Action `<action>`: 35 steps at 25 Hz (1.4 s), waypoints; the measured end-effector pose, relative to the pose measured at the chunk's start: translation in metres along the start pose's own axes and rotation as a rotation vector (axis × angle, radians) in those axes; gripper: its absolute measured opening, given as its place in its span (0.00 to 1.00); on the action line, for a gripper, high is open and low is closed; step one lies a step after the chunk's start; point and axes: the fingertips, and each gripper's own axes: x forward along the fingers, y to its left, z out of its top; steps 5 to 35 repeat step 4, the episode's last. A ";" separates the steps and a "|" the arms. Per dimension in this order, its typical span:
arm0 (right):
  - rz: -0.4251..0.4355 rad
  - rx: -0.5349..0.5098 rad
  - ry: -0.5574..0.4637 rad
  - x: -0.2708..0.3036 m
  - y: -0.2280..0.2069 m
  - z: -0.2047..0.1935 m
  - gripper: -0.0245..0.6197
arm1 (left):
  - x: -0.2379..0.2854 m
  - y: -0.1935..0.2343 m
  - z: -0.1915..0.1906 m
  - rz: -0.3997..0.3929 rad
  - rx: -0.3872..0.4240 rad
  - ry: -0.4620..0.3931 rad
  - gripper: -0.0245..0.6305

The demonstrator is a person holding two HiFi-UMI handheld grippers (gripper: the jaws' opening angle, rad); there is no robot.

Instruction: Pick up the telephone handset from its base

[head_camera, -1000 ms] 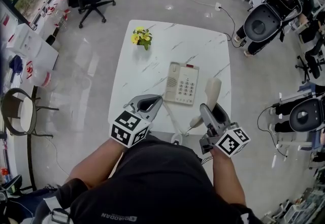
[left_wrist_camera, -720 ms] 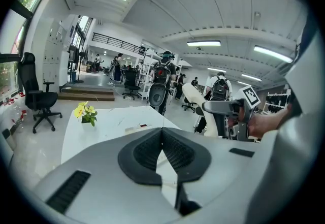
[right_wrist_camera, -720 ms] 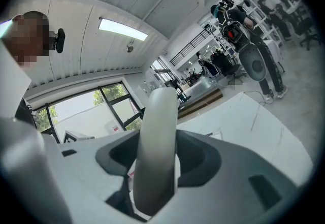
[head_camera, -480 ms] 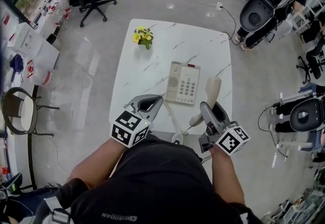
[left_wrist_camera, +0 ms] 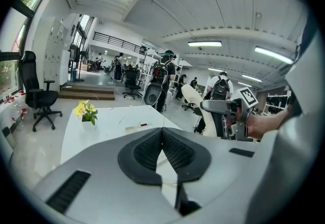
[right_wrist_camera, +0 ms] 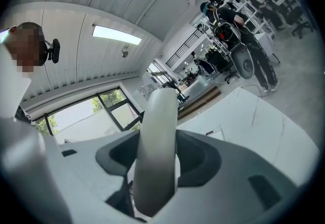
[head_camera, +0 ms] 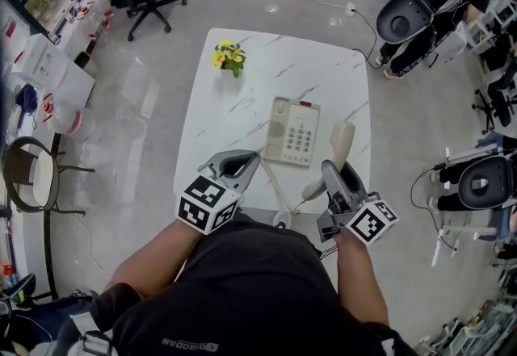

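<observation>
Right now the right gripper [head_camera: 334,174] is clamped on the telephone handset [head_camera: 338,151]. Its 2 jaws press the sides of the cream bar, which sticks out past the jaw tips. The handset is off the base [head_camera: 291,133], which sits just left of this claw on the table [head_camera: 242,92]. The left gripper [head_camera: 247,159] has its jaws pressed together with nothing between them.

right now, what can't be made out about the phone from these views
Keypad print on the telephone base: too small in the head view.
Part of the handset: head view, covered by the right gripper that grips it.
Cord: near end vanishes behind the person's torso, head view.
Base in the left gripper view: nearly all hidden by the left gripper itself.
</observation>
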 end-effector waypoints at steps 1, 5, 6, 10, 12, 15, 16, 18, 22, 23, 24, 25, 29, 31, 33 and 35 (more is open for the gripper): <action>0.000 -0.002 0.003 0.000 0.001 0.000 0.38 | 0.000 0.000 0.000 0.000 -0.001 0.001 0.04; -0.001 -0.011 0.013 0.000 0.003 0.001 0.38 | -0.001 -0.001 0.001 0.001 -0.003 0.001 0.04; -0.001 -0.011 0.013 0.000 0.003 0.001 0.38 | -0.001 -0.001 0.001 0.001 -0.003 0.001 0.04; -0.001 -0.011 0.013 0.000 0.003 0.001 0.38 | -0.001 -0.001 0.001 0.001 -0.003 0.001 0.04; -0.001 -0.011 0.013 0.000 0.003 0.001 0.38 | -0.001 -0.001 0.001 0.001 -0.003 0.001 0.04; -0.001 -0.011 0.013 0.000 0.003 0.001 0.38 | -0.001 -0.001 0.001 0.001 -0.003 0.001 0.04; -0.001 -0.011 0.013 0.000 0.003 0.001 0.38 | -0.001 -0.001 0.001 0.001 -0.003 0.001 0.04; -0.001 -0.011 0.013 0.000 0.003 0.001 0.38 | -0.001 -0.001 0.001 0.001 -0.003 0.001 0.04; -0.001 -0.011 0.013 0.000 0.003 0.001 0.38 | -0.001 -0.001 0.001 0.001 -0.003 0.001 0.04; -0.001 -0.011 0.013 0.000 0.003 0.001 0.38 | -0.001 -0.001 0.001 0.001 -0.003 0.001 0.04; -0.001 -0.011 0.013 0.000 0.003 0.001 0.38 | -0.001 -0.001 0.001 0.001 -0.003 0.001 0.04; -0.001 -0.011 0.013 0.000 0.003 0.001 0.38 | -0.001 -0.001 0.001 0.001 -0.003 0.001 0.04; -0.001 -0.011 0.013 0.000 0.003 0.001 0.38 | -0.001 -0.001 0.001 0.001 -0.003 0.001 0.04; -0.001 -0.011 0.013 0.000 0.003 0.001 0.38 | -0.001 -0.001 0.001 0.001 -0.003 0.001 0.04; -0.001 -0.011 0.013 0.000 0.003 0.001 0.38 | -0.001 -0.001 0.001 0.001 -0.003 0.001 0.04; -0.001 -0.011 0.013 0.000 0.003 0.001 0.38 | -0.001 -0.001 0.001 0.001 -0.003 0.001 0.04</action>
